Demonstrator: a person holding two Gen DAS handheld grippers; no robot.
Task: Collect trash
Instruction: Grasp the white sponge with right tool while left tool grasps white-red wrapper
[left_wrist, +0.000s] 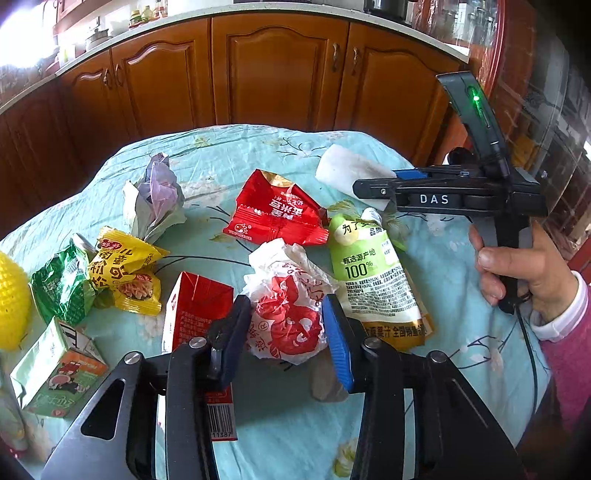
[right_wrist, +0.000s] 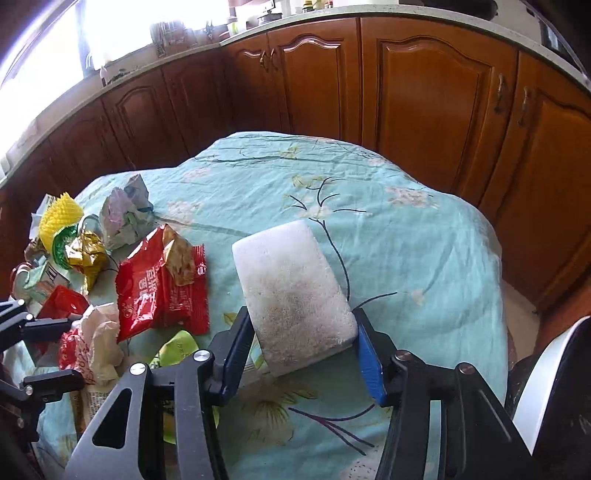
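Observation:
Trash lies on a table with a light blue flowered cloth. My left gripper is shut on a crumpled white-and-red paper wrapper, pinched between both pads. My right gripper is shut on a white foam block and holds it above the cloth; it also shows in the left wrist view, with the block in it. Nearby lie a red snack bag, a green-and-white juice pouch, a red carton and a yellow wrapper.
A green wrapper, a green-and-white drink carton, a yellow netted object and a crumpled purple-white paper lie at the left. Brown wooden cabinets stand behind the table. A white-rimmed container edge shows at the right.

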